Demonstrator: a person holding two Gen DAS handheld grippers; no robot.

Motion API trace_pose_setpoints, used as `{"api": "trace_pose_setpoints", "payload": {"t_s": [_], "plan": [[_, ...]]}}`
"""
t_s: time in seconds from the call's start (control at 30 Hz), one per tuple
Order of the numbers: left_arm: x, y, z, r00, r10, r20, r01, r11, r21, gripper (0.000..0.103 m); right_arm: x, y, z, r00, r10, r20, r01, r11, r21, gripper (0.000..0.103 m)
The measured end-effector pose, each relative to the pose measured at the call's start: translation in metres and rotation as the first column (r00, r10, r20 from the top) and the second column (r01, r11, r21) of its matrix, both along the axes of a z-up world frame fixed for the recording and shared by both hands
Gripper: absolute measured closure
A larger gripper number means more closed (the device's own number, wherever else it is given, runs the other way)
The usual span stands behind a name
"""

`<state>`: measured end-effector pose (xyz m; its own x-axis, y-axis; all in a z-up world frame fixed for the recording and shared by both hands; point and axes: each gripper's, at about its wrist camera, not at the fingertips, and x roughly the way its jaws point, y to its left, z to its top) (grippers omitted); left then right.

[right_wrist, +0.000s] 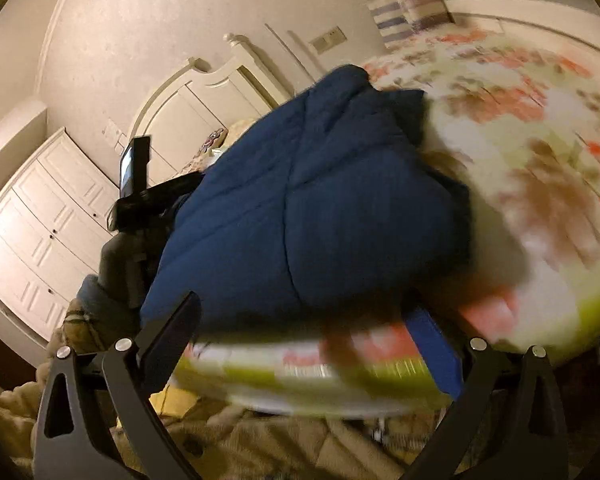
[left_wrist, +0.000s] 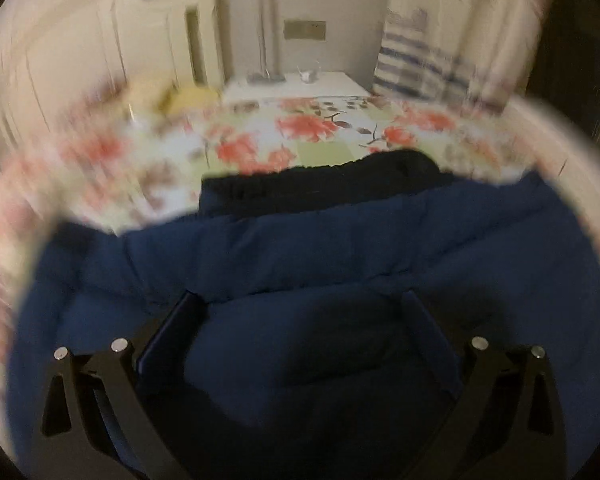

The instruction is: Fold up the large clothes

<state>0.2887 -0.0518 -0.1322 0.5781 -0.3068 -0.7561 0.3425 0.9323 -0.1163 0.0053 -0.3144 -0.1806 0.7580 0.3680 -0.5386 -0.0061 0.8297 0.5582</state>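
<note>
Both my tongs are the same build: matte black frames with curved, ribbed arms and triangular cutouts, two shiny silver pivot pins per side. Left tongs (left_wrist: 300,312) have dark flat fingers (left_wrist: 168,336). On my right tongs (right_wrist: 304,320) the right finger (right_wrist: 432,352) shows bright blue. I'm wearing a grey glove (right_wrist: 116,276) with a bluish cuff and a tan plaid fuzzy sleeve (right_wrist: 76,328).

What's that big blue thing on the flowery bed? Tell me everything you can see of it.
It is a dark blue jacket, puffy and quilted, with stitched seams across soft padded panels. It lies bunched on the floral bedspread, a darker, near-black band along its far edge. The left gripper hangs right over it, fingers spread wide. In the right wrist view it looks heaped, with the right gripper open at its near edge; blur hides any contact.
</note>
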Motion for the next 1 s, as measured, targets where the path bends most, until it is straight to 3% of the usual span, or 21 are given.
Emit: {"api": "trace_pose_setpoints", "payload": {"t_s": [0.07, 0.2, 0.3, 0.33, 0.37, 0.43, 0.57, 0.63, 0.7, 0.8, 0.87, 1.0], "plan": [[0.002, 0.008, -0.003, 1.0, -0.006, -0.018, 0.005, 0.999, -0.053, 0.002, 0.02, 0.002, 0.002, 1.0, -0.025, -0.011, 0.025, 1.0, -0.008, 0.005], [-0.006, -0.003, -0.004, 1.0, -0.007, 0.015, 0.007, 1.0, 0.005, 0.002, 0.056, -0.006, 0.005, 0.988, -0.155, 0.012, 0.154, 0.986, 0.07, 0.004], [-0.004, -0.002, -0.006, 1.0, 0.0, 0.01, 0.0, 1.0, 0.002, 0.002, 0.072, -0.009, 0.004, 0.98, -0.195, 0.031, 0.19, 0.974, 0.123, 0.005], [-0.002, -0.001, -0.005, 1.0, 0.003, 0.009, -0.003, 1.0, 0.011, 0.002, 0.073, -0.01, 0.004, 0.978, -0.2, 0.056, 0.19, 0.971, 0.147, 0.024], [-0.001, -0.001, -0.004, 1.0, 0.006, 0.01, -0.007, 0.999, 0.036, 0.002, 0.068, -0.012, 0.006, 0.972, -0.216, 0.087, 0.202, 0.968, 0.148, 0.054], [-0.004, -0.008, 0.003, 1.0, 0.008, 0.027, -0.011, 0.995, 0.102, 0.002, 0.059, -0.016, 0.008, 0.968, -0.216, 0.13, 0.197, 0.97, 0.144, 0.066], [0.003, -0.023, 0.017, 0.993, 0.067, 0.101, -0.087, 0.974, 0.209, 0.002, 0.042, -0.016, 0.01, 0.958, -0.215, 0.187, 0.19, 0.971, 0.145, 0.069], [0.017, -0.029, 0.016, 0.989, 0.111, 0.099, -0.133, 0.957, 0.259, 0.002, 0.039, -0.014, 0.015, 0.956, -0.209, 0.204, 0.184, 0.974, 0.132, 0.069], [0.033, -0.038, 0.008, 0.984, 0.151, 0.09, -0.173, 0.922, 0.345, 0.002, 0.033, -0.012, 0.021, 0.953, -0.2, 0.229, 0.178, 0.978, 0.112, 0.069], [0.044, -0.037, 0.007, 0.974, 0.211, 0.082, -0.227, 0.901, 0.369, 0.002, 0.029, -0.008, 0.03, 0.946, -0.189, 0.263, 0.174, 0.982, 0.077, 0.069], [0.032, -0.034, 0.015, 0.974, 0.206, 0.093, -0.226, 0.904, 0.363, 0.002, 0.026, -0.007, 0.033, 0.945, -0.181, 0.272, 0.169, 0.983, 0.065, 0.069], [-0.036, -0.028, 0.039, 0.974, 0.117, 0.191, -0.176, 0.929, 0.326, 0.002, 0.021, -0.005, 0.035, 0.945, -0.173, 0.279, 0.164, 0.985, 0.053, 0.069]]}}
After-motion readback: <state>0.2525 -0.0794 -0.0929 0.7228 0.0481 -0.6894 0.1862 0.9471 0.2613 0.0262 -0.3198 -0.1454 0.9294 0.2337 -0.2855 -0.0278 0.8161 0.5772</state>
